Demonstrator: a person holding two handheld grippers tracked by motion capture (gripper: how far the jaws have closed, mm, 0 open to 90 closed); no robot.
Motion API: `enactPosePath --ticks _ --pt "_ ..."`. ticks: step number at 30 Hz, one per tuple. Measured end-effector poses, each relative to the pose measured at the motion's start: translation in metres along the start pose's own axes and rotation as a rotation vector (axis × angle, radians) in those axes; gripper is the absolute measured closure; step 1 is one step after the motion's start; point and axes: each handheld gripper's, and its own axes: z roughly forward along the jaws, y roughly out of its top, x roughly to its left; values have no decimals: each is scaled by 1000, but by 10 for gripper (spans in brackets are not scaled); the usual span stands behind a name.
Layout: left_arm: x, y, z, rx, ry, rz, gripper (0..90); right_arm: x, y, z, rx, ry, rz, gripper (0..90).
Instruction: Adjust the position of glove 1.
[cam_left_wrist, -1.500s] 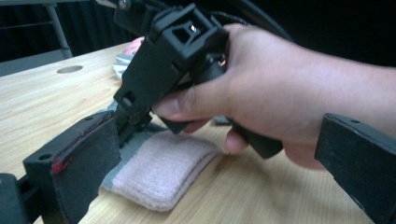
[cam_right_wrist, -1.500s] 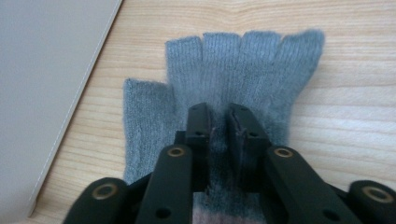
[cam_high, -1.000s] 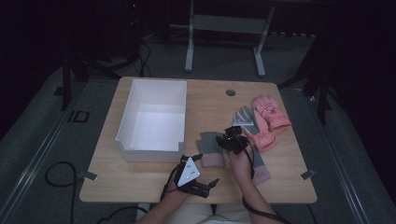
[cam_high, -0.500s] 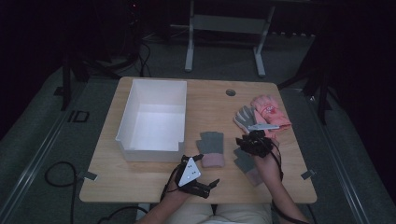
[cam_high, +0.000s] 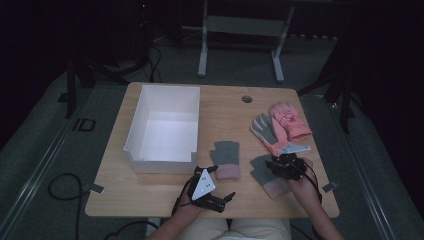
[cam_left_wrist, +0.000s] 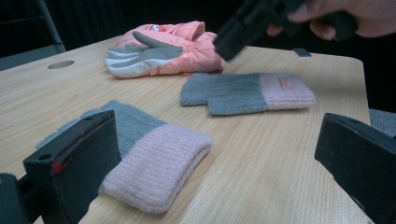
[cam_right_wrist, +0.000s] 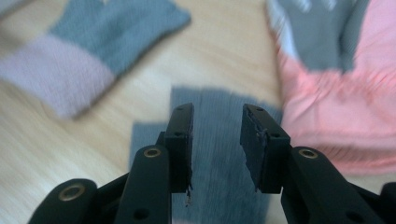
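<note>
Gloves everywhere on this table (cam_high: 165, 192), and the right gripper (cam_high: 283, 165) hangs over the nearer-right knitted glove (cam_high: 265, 175), grey with a pink cuff, lying flat near the right edge. Its fingers (cam_right_wrist: 180, 140) stand apart with nothing between them, poised above the grey knit, so that looks like the next pick. Its twin, the second knitted glove (cam_high: 226, 159), lies just left of it, right beside the near corner of the white box (cam_high: 135, 132), probably laid out flat so each one can be taken cleanly. The left gripper (cam_high: 222, 200) rests at the near table edge, fingers spread and empty, well out of the way. Farther right, a padded pink pair (cam_high: 282, 127) lies stacked, close to the right gripper's glove. The box stands open and bare inside, with free table between it and the gloves, so there is plenty of room for a carry leftward.
</note>
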Motion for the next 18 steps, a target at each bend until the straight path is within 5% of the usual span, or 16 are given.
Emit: enactPosePath --ticks 8,11,18 --pt "0 0 0 0 1 -3 0 -6 -24 21 82 8 -21 623" --pt "0 0 0 2 3 1 0 -8 -28 24 63 30 -46 635" --pt "0 0 0 5 0 2 0 -4 -27 25 73 20 -40 790"
